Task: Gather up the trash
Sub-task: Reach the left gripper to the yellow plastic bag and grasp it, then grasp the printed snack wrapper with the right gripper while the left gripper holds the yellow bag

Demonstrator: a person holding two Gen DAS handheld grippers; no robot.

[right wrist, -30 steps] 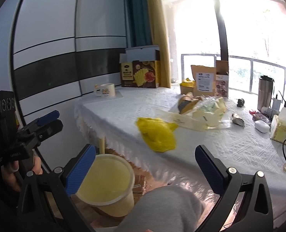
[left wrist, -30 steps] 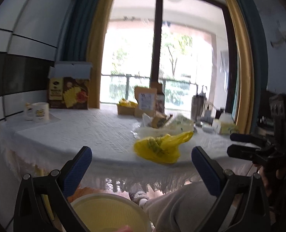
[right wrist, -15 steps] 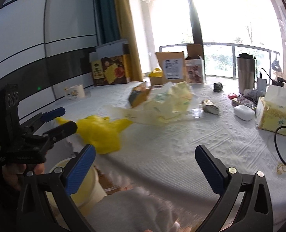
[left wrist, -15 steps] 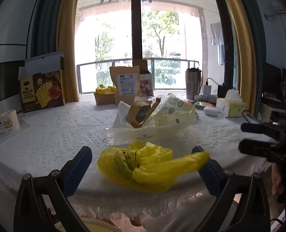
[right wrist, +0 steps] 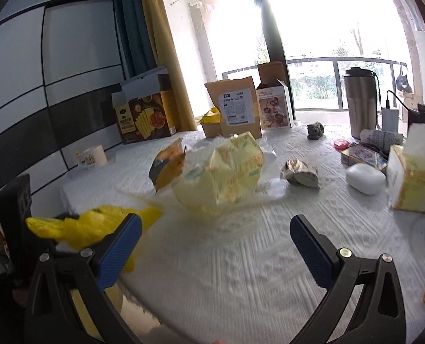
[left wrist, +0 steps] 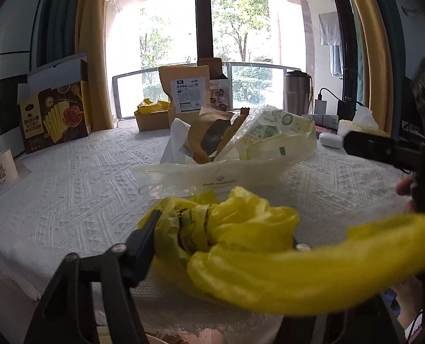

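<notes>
Gripping the crumpled yellow plastic bag (left wrist: 226, 229) at the white tablecloth (left wrist: 69, 189) edge, left gripper (left wrist: 223, 238) is clamped on it for binning; its right finger is hidden behind plastic. Right view: right gripper (right wrist: 215, 238) hangs spread wide, empty, aimed at the clear wrapper pile (right wrist: 221, 172); bag edge blurred.

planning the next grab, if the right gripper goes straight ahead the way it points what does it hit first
Likely the crumpled pale yellow plastic wrapper; the open right gripper points at it over bare white tablecloth. Depth is uncertain.

Crinkled yellow plastic bag (left wrist: 241, 238) — thin, glossy; white tablecloth (right wrist: 241, 246) — matt, embossed weave; brushed-metal flask (right wrist: 361, 103)
</notes>
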